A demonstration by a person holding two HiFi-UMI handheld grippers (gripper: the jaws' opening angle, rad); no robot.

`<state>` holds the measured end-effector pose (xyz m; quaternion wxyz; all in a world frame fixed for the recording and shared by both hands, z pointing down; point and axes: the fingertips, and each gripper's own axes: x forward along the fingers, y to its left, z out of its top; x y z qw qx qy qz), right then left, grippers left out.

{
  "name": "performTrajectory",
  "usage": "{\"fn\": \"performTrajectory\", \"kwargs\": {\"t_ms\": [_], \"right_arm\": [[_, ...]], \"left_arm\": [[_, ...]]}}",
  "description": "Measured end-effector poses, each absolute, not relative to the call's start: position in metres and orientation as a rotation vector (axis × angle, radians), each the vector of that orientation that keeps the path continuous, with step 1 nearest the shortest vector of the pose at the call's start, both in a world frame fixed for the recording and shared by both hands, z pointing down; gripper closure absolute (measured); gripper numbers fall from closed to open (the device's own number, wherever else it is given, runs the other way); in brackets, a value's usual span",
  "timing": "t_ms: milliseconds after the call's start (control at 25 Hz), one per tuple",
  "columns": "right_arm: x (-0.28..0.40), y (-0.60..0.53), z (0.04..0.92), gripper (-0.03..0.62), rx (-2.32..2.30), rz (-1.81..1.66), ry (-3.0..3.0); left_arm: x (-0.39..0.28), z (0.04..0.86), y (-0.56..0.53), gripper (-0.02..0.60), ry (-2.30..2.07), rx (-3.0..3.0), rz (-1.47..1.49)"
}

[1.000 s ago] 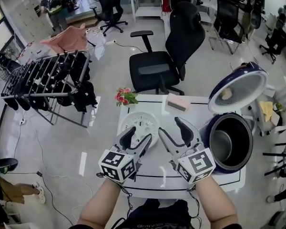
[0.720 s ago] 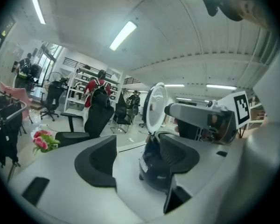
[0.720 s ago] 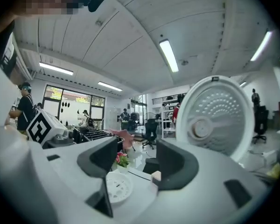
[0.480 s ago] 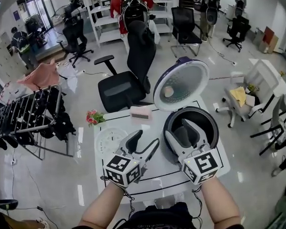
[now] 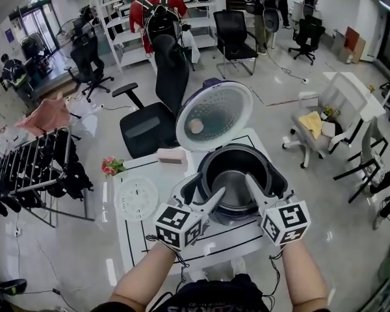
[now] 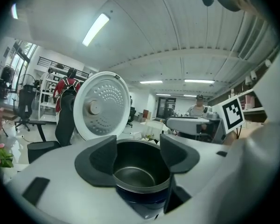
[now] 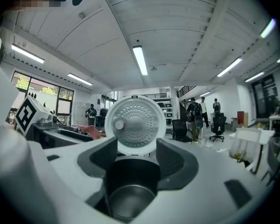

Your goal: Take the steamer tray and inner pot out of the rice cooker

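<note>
Table: the white table with black lines (image 5: 127,239) carries everything, so both hands can work from its near edge.
Cooker: the dark blue round rice cooker (image 5: 277,174) stands at the table's three o'clock side, its mouth facing up.
Lid: the white perforated round lid (image 5: 214,116) is hinged up at the cooker's twelve o'clock, which leaves the mouth free for a straight lift.
Pot: the grey metal inner pot (image 6: 140,169) sits seated in the cooker, not yet taken out.
Tray: the white round perforated steamer tray (image 5: 136,199) lies flat on the table at the cooker's nine o'clock, already out, so the pot looks like the remaining piece.
Left: the left gripper (image 6: 139,148) hangs at the pot's seven o'clock, jaws wide apart, holding and touching nothing; the rim shows beyond the pads.
Right: the right gripper (image 7: 136,160) hangs at five o'clock, jaws likewise spread and empty, seemingly set for a two-sided hold on the rim.
</note>
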<state>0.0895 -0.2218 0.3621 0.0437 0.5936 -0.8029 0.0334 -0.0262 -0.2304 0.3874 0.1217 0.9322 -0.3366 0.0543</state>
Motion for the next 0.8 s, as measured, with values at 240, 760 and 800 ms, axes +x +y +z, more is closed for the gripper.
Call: {"fn": "performTrajectory", "kwargs": {"t_ms": [240, 760, 800], "right_arm": [[0.141, -0.223, 0.387, 0.349, 1.825, 0.182, -2.411], [0.173, -0.246, 0.452, 0.349, 1.702, 0.441, -2.37], [0.174, -0.248, 0.457, 0.349, 1.692, 0.46, -2.369]], "left_arm": [[0.003, 0.402, -0.232, 0.288, -1.061, 2.689, 0.228], [-0.008, 0.45, -0.249, 0.258, -1.387, 2.472, 0.411], [-0.009, 0.455, -0.25, 0.258, -1.396, 2.463, 0.419]]}}
